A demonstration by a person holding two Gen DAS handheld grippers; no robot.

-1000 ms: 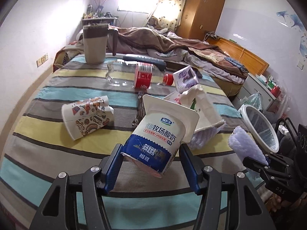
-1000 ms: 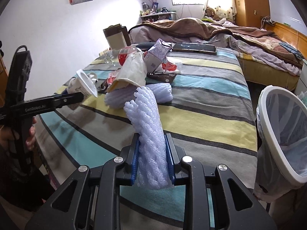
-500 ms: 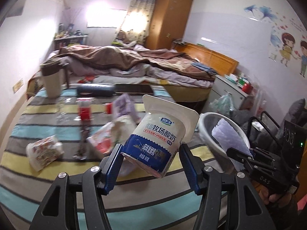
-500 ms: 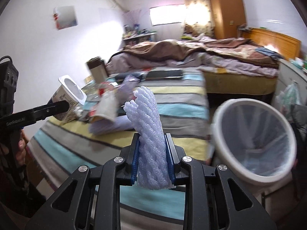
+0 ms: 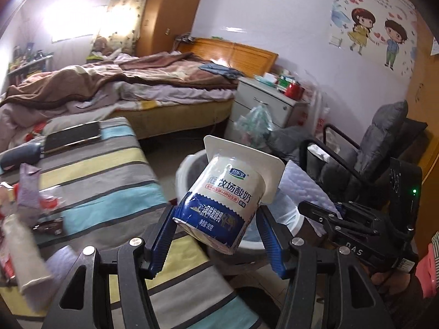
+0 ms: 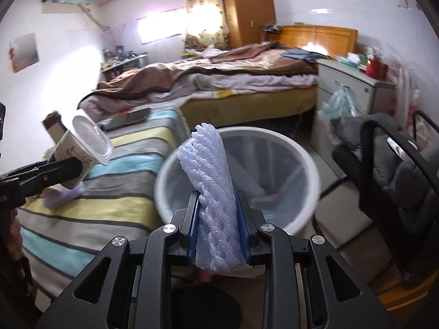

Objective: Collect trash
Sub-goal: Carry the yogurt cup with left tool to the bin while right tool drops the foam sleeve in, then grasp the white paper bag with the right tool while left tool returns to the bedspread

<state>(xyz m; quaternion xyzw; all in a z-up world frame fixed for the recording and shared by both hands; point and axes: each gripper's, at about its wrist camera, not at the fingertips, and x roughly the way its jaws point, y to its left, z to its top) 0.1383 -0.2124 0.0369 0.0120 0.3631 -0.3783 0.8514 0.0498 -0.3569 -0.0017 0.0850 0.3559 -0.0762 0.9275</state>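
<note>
Both claws have swung away from the striped tabletop (image 5: 90, 175) and now face the white trash bin (image 6: 307, 164), which a second ago sat off at the right edge of view. The left claw (image 5: 216, 235) is closed on a yogurt cup (image 5: 219, 203), pinched around its lower body and tilted with its square rim toward the far right; in the left wrist view the bin's rim shows just behind the cup. The right claw (image 6: 218, 235) is clamped on a piece of lavender foam netting (image 6: 211, 181), which stands upright between the pads with the bin's lined mouth directly beyond it in the right wrist view. In my judgement the carry is nearly finished and the release comes next, foam first, since it looks closer to the opening. More litter remains on the near left of the tabletop: a purple wrapper (image 5: 28, 189) and a pale crumpled carton (image 5: 22, 252), blurred, so the collection is only partly done.
</note>
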